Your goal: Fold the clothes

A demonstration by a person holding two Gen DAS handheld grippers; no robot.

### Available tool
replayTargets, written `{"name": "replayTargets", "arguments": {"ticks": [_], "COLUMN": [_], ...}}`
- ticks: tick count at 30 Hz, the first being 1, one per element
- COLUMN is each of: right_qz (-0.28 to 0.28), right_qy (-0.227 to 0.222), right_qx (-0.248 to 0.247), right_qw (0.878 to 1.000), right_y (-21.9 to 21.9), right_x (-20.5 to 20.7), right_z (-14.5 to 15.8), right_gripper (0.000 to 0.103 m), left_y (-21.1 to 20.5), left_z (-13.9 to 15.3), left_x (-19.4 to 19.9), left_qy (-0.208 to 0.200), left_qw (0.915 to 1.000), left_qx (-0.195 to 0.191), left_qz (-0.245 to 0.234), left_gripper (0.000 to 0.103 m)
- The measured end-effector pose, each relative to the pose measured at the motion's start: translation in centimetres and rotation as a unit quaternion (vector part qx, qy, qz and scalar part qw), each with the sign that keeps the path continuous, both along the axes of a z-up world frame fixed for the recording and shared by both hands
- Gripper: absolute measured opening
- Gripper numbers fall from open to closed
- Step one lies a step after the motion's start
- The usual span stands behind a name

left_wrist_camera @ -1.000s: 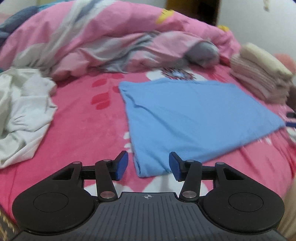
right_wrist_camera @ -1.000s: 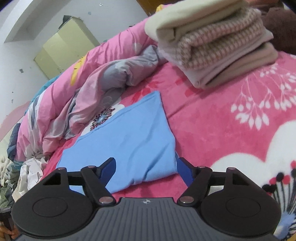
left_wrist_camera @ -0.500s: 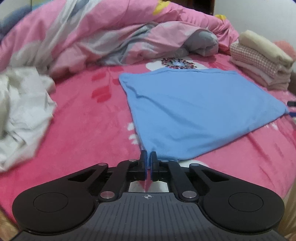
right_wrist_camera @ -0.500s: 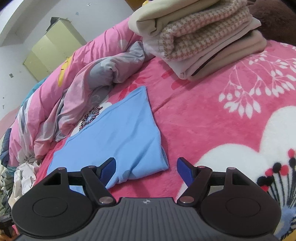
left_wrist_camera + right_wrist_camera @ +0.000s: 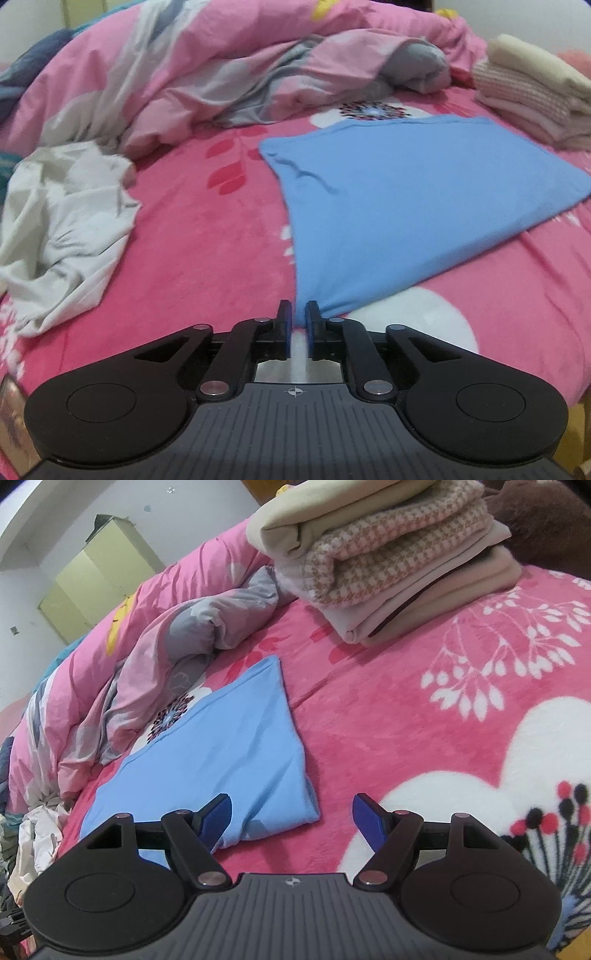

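Two near corners of the flat light-blue cotton garment (image 5: pixel 417 195) on the pink floral blanket (image 5: pixel 207 243): left gripper (image 5: pixel 298 319) nipped on one, right gripper (image 5: pixel 291 818) wide around the other.

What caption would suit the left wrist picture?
Left hand-held gripper pinching a corner of the blue garment on a pink floral blanket.

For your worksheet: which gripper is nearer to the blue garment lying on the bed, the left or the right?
Left. The left gripper is nearly shut, pinching the blue garment at its near corner. The right gripper is open, its fingers straddling another corner without gripping it.
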State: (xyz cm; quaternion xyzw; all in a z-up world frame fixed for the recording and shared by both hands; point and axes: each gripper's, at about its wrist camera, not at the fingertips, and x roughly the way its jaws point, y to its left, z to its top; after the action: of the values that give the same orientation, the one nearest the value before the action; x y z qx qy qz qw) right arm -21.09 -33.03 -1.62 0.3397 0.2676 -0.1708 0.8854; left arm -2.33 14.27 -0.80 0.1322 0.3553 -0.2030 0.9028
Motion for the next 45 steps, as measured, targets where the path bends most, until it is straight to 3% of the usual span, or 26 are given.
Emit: {"name": "replayTargets", "arguments": {"ticks": [6, 12, 16, 21, 26, 27, 28, 29, 35, 43, 45], "right_qz": [0.003, 0.017, 0.038, 0.125, 0.162, 0.169, 0.175, 0.182, 0.199, 0.248, 0.247], "right_qy": [-0.016, -0.032, -0.019, 0.022, 0.03, 0.027, 0.024, 0.022, -0.01, 0.027, 0.027], "right_qx": [-0.004, 0.009, 0.002, -0.1, -0.132, -0.136, -0.14, -0.144, -0.201, -0.281, -0.283], "right_qw": [1.0, 0.999, 0.999, 0.987, 0.978, 0.976, 0.974, 0.972, 0.959, 0.927, 0.926], "right_y": [-0.6, -1.5, -1.3, 0.3, -0.1, -0.1, -0.1, -0.2, -0.7, -0.2, -0.3], "right_x": [-0.5, 0.2, 0.0, 0.4, 0.9, 0.9, 0.8, 0.7, -0.5, -0.1, -0.6], "right_z": [1.1, 1.4, 0.6, 0.4, 0.0, -0.1, -0.1, -0.1, 1.6, -0.2, -0.5], "right_gripper": [0.075, 0.062, 0.046, 0.039, 0.03, 0.024, 0.009, 0.005, 0.003, 0.004, 0.004], "left_y": [0.8, -0.6, -1.9, -2.5, -3.2, -3.3, -3.5, -3.6, -3.4, -3.3, -3.2], "left_z": [0.5, 0.9, -0.2, -0.8, -0.9, -1.0, -1.0, -1.0, -1.0, -1.1, -1.1], "left_x": [-1.4, -1.3, -0.7, -0.4, -0.6, -0.7, -0.7, -0.7, -0.5, -0.3, -0.3], "left_qy": [-0.012, -0.025, -0.016, -0.007, -0.014, -0.016, -0.017, -0.017, -0.013, -0.012, -0.011], "left_qw": [0.9982, 0.9958, 0.9966, 0.9969, 0.9971, 0.9971, 0.997, 0.997, 0.9971, 0.9975, 0.9976], "left_qx": [-0.007, -0.052, -0.032, -0.017, 0.008, 0.014, 0.019, 0.022, 0.018, 0.019, 0.014], "left_qz": [0.059, 0.072, 0.074, 0.076, 0.074, 0.073, 0.073, 0.072, 0.072, 0.067, 0.067], "left_gripper": [0.012, 0.012, 0.012, 0.012, 0.012, 0.012, 0.012, 0.012, 0.012, 0.012, 0.012]}}
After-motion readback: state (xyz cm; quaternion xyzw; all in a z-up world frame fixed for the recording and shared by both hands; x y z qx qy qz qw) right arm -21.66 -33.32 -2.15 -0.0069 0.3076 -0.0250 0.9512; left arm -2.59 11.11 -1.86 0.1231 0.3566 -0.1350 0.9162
